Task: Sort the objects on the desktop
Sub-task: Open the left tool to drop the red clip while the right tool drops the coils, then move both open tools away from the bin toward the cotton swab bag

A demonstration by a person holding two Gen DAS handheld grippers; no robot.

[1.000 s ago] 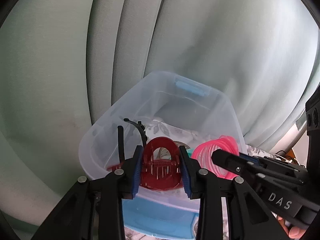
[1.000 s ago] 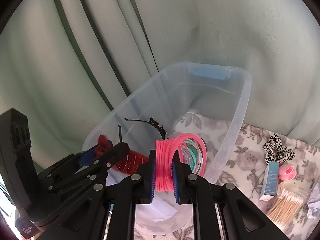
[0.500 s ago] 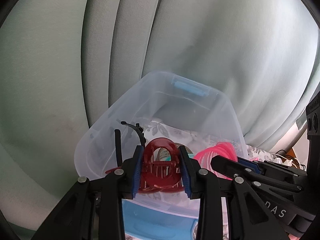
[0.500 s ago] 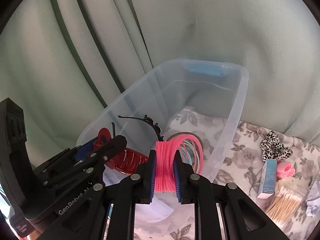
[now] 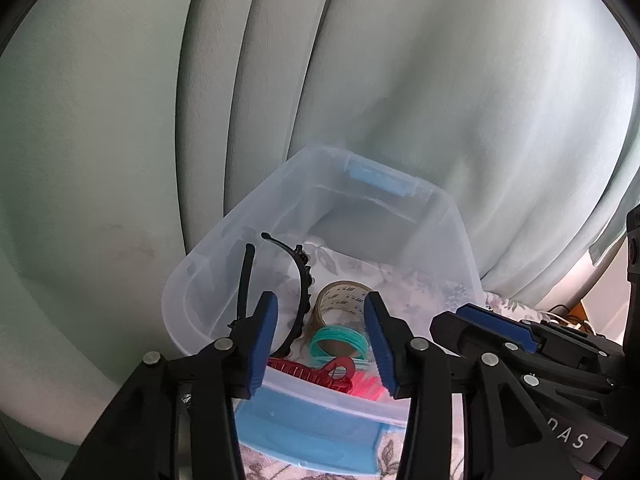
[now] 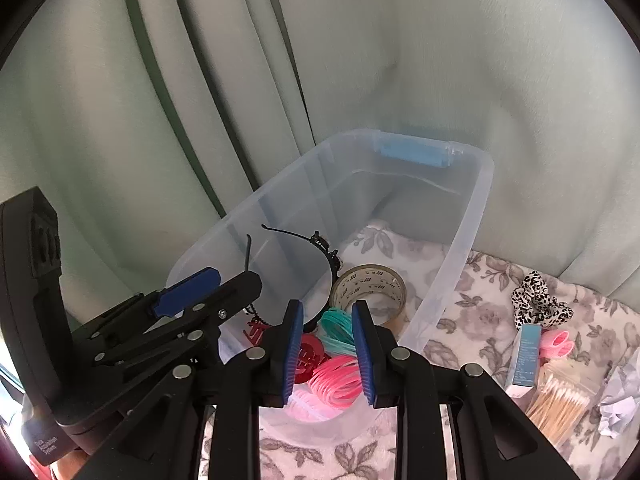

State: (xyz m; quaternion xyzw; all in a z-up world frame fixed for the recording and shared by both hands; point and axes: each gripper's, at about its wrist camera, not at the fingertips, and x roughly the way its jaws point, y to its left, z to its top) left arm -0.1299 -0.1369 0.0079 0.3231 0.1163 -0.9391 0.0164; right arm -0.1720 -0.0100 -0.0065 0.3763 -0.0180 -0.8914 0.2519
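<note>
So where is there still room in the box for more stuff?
The far end of the clear box, behind the tape roll and black headband, is bare. The near end is crowded with the pink coil, teal coil and red clip.

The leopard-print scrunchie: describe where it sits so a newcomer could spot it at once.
Start at the clear plastic bin on the floral cloth. To its right, outside it, lies the scrunchie, beyond a small blue-and-white box. It alone is soft, ruffled fabric with black-and-white spots.
</note>
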